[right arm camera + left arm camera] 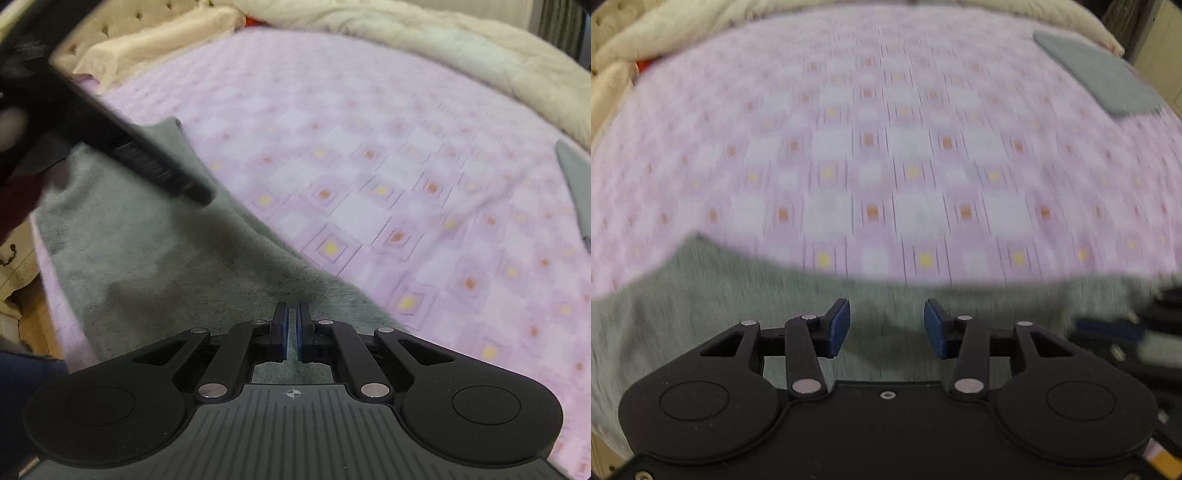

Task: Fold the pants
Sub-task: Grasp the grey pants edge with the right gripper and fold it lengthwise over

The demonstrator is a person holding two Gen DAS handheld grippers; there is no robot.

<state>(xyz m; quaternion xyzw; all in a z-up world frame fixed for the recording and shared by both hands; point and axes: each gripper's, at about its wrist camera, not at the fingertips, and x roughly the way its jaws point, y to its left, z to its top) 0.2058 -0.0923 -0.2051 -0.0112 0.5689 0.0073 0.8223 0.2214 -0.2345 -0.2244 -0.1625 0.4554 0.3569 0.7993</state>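
Observation:
The grey-green pants [738,295] lie flat on the pink patterned bed sheet [886,147], near the bed's front edge. My left gripper [886,328] is open and empty, its blue pads hovering just above the pants. In the right wrist view the pants [147,258] stretch from lower centre to the upper left. My right gripper [292,328] has its jaws nearly closed with a narrow gap between the pads, over the pants' edge; I cannot tell if cloth is pinched. The left gripper's black body [110,129] crosses the upper left of that view, blurred.
A folded grey garment [1100,81] lies at the far right of the bed; its edge shows in the right wrist view [576,184]. A cream quilt [443,48] is bunched along the far side. The wooden floor [33,317] shows past the bed's left edge.

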